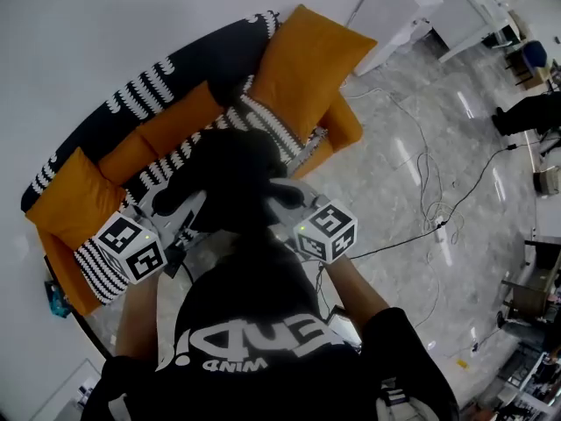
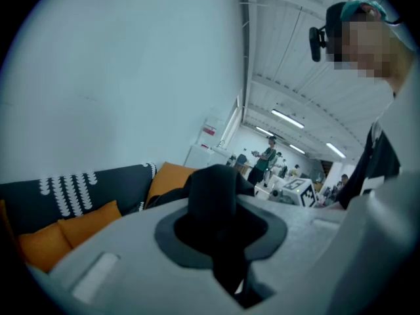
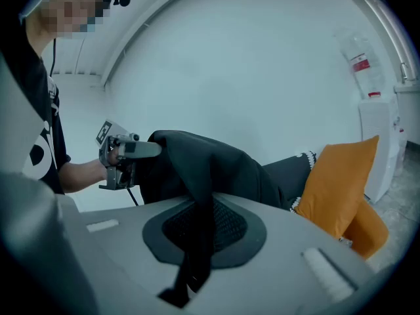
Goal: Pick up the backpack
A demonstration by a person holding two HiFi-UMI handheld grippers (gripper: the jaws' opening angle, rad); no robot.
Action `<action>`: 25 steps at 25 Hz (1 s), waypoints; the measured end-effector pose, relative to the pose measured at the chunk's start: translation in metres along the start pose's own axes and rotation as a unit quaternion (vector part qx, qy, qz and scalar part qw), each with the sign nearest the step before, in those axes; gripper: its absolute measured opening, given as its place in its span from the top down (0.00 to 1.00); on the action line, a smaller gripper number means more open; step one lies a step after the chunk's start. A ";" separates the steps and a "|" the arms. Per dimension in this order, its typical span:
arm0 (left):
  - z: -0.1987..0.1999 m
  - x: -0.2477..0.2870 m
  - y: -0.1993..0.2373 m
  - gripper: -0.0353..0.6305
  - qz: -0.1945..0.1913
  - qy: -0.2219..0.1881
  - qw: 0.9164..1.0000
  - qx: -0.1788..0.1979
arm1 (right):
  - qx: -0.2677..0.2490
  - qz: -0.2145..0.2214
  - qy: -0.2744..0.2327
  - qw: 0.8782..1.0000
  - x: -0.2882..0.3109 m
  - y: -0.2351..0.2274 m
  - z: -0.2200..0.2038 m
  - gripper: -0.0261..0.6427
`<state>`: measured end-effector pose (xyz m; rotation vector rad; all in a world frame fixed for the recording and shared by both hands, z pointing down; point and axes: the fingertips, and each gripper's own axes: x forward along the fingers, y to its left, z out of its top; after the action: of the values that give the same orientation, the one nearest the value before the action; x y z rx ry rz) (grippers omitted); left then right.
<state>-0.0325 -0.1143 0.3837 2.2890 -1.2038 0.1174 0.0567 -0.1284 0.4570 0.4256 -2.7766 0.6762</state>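
The black backpack (image 1: 235,172) hangs in the air between my two grippers, above the sofa seat. My left gripper (image 1: 180,210) is shut on a fold of its black fabric (image 2: 213,192), which fills the gap between the jaws. My right gripper (image 1: 282,202) is shut on a black strap (image 3: 195,241) that runs down between its jaws, and the bag's body (image 3: 216,166) bulges just beyond. In the right gripper view the left gripper (image 3: 125,151) holds the bag's far side. The right gripper's marker cube (image 2: 298,189) shows past the bag in the left gripper view.
Below the bag is a dark sofa (image 1: 202,60) with white patterns, orange cushions (image 1: 307,60) and a striped throw. Cables (image 1: 429,209) trail over the marble floor at the right. White cabinets (image 1: 399,3) stand against the far wall. People stand far off (image 2: 266,159).
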 end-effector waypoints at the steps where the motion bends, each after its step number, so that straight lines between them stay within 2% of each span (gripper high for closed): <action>1: -0.003 -0.005 -0.004 0.85 -0.003 0.000 1.000 0.003 | 0.009 -0.002 -0.001 1.000 -0.003 0.006 -0.004 0.94; 6: -0.014 -0.032 -0.030 0.84 -0.025 -0.006 1.000 0.011 | 0.036 -0.029 -0.021 0.999 -0.022 0.039 -0.012 0.94; 11: -0.032 -0.058 -0.057 0.84 -0.050 -0.007 0.999 0.001 | 0.039 -0.064 -0.026 0.997 -0.042 0.071 -0.025 0.94; 14: -0.040 -0.063 -0.077 0.84 -0.055 -0.005 0.998 0.009 | 0.037 -0.077 -0.026 0.996 -0.061 0.083 -0.034 0.94; 19: -0.057 -0.073 -0.111 0.84 -0.054 0.002 0.998 0.021 | 0.045 -0.076 -0.025 0.996 -0.089 0.101 -0.051 0.94; 25: -0.080 -0.080 -0.136 0.84 -0.041 -0.004 0.999 0.022 | 0.009 -0.074 -0.020 0.997 -0.111 0.113 -0.067 0.94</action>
<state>0.0404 0.0458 0.3679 2.3759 -1.1196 0.1063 0.1326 0.0241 0.4351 0.6470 -2.7451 0.6644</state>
